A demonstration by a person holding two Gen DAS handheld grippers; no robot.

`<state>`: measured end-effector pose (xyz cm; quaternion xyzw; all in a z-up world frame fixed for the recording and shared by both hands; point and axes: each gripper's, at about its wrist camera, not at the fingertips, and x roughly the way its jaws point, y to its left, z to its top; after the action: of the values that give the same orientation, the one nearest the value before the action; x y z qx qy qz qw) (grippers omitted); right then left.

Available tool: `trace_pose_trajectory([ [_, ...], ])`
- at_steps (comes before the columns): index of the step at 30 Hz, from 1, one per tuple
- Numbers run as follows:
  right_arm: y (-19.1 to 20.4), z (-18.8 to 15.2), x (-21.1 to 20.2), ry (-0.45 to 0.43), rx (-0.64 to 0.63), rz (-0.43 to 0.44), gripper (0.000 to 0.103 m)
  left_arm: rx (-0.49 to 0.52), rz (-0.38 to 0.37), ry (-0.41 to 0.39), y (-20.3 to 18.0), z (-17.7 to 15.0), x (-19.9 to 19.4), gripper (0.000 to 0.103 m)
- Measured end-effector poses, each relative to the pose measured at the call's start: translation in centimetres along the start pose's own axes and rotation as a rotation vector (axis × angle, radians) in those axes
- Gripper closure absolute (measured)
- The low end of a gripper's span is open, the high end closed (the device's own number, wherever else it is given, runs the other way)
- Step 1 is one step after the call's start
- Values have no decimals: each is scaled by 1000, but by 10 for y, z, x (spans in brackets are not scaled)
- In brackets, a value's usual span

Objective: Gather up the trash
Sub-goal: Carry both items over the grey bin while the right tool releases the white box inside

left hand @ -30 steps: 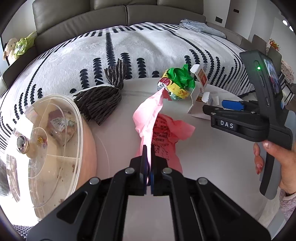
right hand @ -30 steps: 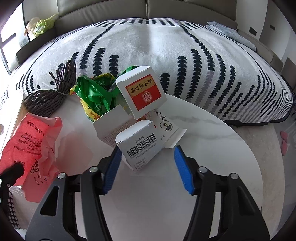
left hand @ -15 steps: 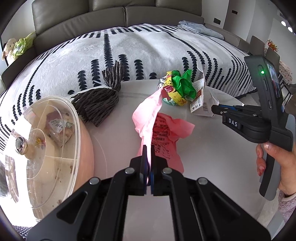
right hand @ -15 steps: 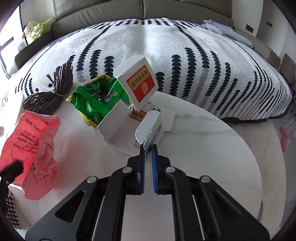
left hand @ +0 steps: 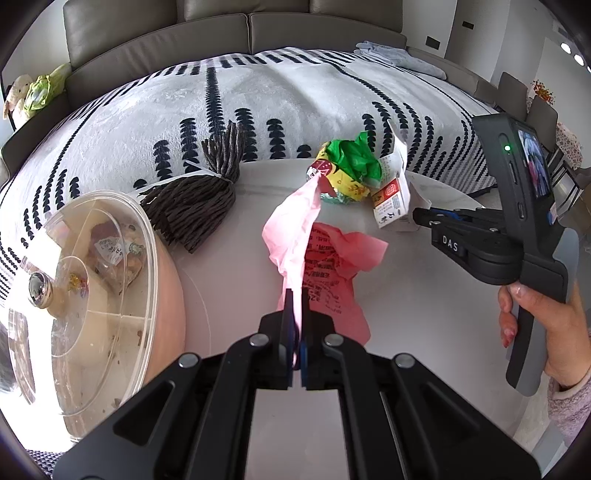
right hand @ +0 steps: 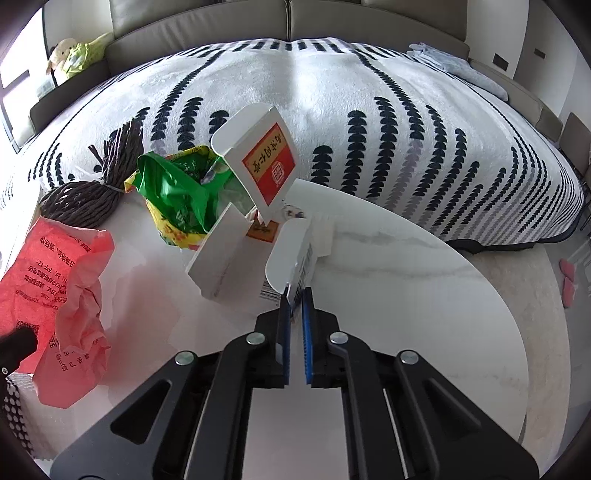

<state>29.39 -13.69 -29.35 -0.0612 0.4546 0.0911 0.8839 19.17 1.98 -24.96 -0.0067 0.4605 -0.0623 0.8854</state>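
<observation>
My left gripper [left hand: 297, 306] is shut on a pink plastic bag [left hand: 325, 254] and holds it over the white round table [left hand: 229, 280]. The bag also shows at the left of the right wrist view [right hand: 62, 288]. My right gripper [right hand: 295, 295] is shut on a flap of a white opened carton [right hand: 258, 173] with a red and yellow label, lifted off the table. The carton shows in the left wrist view [left hand: 393, 201] at the right gripper's tips [left hand: 419, 214]. A crumpled green and yellow wrapper [right hand: 181, 199] lies behind the carton, also seen in the left wrist view [left hand: 347, 170].
A clear lidded snack tray [left hand: 85, 295] stands at the table's left. A dark tassel bundle [left hand: 195, 199] lies at the far table edge. A patterned white rug [right hand: 332, 92] and a grey sofa [right hand: 288, 22] lie beyond.
My right gripper closed on the carton flap and lifted the carton, which tilted and swung. My left gripper kept holding the pink bag in place.
</observation>
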Motion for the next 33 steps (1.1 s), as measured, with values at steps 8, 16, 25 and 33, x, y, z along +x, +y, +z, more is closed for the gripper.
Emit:
trace_pose_trajectory([
  [8,-14,-8,-31,-40,13,40,102,5,-25,-15,-8,0,-9,100],
  [16,-61,-36,-77,-70,68,33,102,49,-91,-22,-44,1,-20,100],
  [25,-162,-101,-128,-53,196,-77,102,166,-205,-14,-137,7,-21,101],
  [33,-263,-175,-163,-1,362,-208,102,302,-343,7,-247,8,-14,101],
])
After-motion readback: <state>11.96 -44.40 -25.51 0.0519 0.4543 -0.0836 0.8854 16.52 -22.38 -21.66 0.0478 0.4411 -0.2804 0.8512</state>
